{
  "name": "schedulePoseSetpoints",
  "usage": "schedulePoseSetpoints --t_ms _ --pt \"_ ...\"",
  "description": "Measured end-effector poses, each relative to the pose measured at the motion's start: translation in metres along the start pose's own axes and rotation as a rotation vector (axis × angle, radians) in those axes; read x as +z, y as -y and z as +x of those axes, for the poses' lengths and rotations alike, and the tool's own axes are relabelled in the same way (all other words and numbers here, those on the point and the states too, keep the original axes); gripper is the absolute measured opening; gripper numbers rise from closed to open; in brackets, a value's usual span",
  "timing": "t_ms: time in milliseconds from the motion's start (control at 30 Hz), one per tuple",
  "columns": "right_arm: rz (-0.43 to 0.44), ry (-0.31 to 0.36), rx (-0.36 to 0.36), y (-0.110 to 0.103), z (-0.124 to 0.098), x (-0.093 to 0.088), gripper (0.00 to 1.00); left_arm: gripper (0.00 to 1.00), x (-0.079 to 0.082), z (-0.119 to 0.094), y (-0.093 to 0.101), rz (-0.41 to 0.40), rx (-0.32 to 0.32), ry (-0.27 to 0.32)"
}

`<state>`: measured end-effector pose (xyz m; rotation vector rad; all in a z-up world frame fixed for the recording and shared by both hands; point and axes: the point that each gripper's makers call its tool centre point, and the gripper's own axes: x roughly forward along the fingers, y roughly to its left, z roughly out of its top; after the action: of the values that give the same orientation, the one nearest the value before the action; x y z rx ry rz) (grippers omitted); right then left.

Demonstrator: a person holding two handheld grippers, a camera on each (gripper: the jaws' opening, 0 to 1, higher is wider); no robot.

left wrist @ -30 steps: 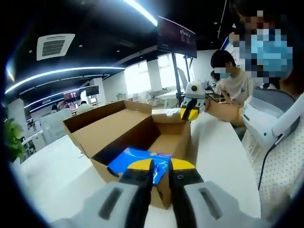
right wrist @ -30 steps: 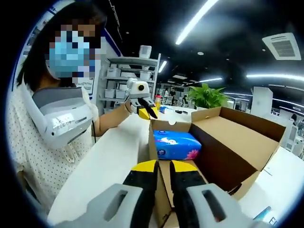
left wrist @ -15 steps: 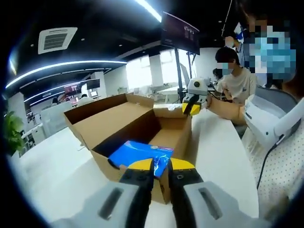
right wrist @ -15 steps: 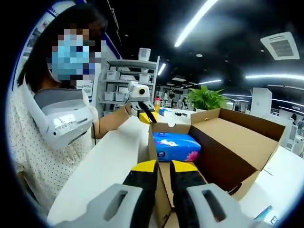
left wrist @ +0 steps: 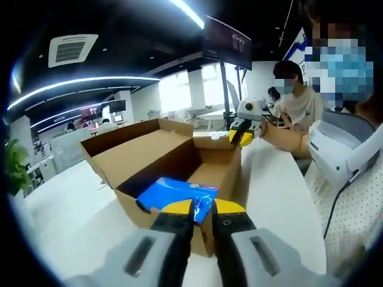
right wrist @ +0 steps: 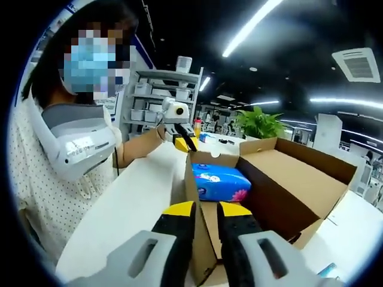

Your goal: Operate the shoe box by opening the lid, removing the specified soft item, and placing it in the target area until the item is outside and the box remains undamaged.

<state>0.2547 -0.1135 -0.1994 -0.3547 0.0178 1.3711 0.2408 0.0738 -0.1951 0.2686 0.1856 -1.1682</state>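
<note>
My left gripper (left wrist: 202,210) and right gripper (right wrist: 206,210) sit at opposite ends of the open box (left wrist: 161,156), jaws nearly together, pinching nothing. The tissue pack (right wrist: 218,182) lies inside; its flower print possibly shows in the right gripper view.

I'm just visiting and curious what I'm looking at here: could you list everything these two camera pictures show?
Shoe box: one, brown cardboard, lid open, on the table.
Tissue pack: one, blue with a pink flower print, inside the box.
Table: one, white, under the box.
Plant: one, green, behind the box in the right gripper view.
Shelving: one unit, grey, in the background.
Person: one, dotted white top, holding both grippers.
Left gripper: one, yellow-tipped black jaws close together at the box's near end.
Right gripper: one, same colours, at the opposite end.
</note>
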Motion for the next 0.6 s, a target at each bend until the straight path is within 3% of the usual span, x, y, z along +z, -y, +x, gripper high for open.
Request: schedulePoseSetpoints --t_ms 100,300,400,600 --pt "-0.008 0.027 -0.040 0.009 -0.010 0.007 0.17 0.13 0.004 0.000 0.001 0.034 -0.003 0.021" --pt "-0.009 0.077 -0.085 0.017 -0.036 0.018 0.26 0.22 0.021 -0.012 -0.009 -0.020 0.026 0.123" --pt "-0.007 0.073 -0.092 0.020 -0.042 0.015 0.31 0.26 0.018 -0.014 -0.020 -0.057 0.054 0.124" --pt "0.014 0.003 -0.088 0.024 -0.042 -0.004 0.38 0.36 0.007 -0.017 -0.031 -0.101 0.077 0.105"
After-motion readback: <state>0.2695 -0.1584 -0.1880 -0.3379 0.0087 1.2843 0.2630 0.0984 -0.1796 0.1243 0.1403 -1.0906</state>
